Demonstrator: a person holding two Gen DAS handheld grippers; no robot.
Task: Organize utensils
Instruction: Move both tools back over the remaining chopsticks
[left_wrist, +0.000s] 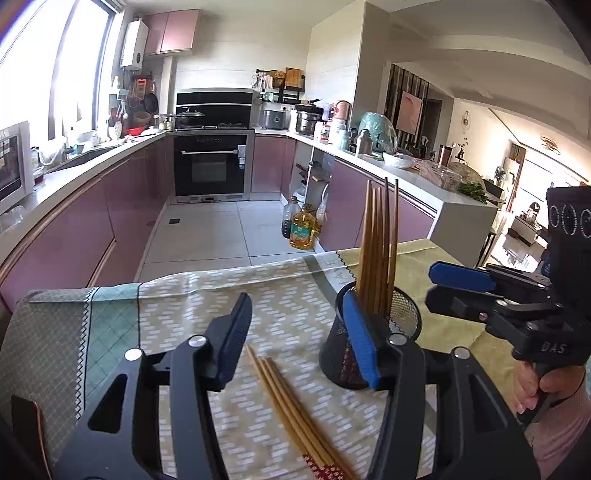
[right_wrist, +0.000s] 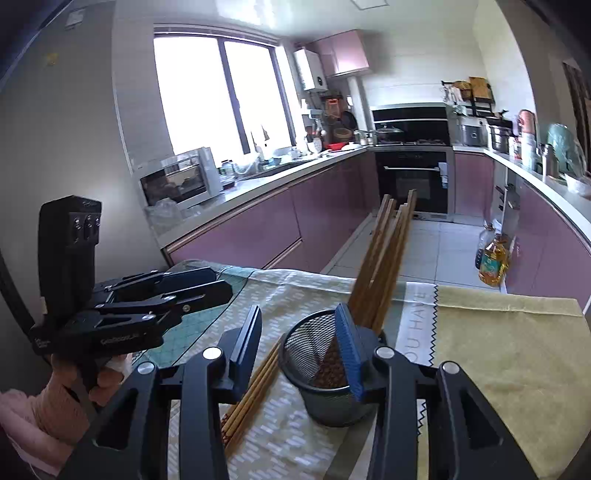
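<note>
Chopsticks (right_wrist: 384, 266) lean in the mesh holder (right_wrist: 314, 373), others (right_wrist: 251, 391) beside it

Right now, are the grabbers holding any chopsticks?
No. Both the left gripper and the right gripper stand open and hold nothing. Some chopsticks stand in the mesh cup; the loose chopsticks lie on the cloth.

Home kitchen, built-in oven (left_wrist: 210, 166), purple cabinets (right_wrist: 258, 236), w/ cluttered counters (left_wrist: 406, 166)
</note>
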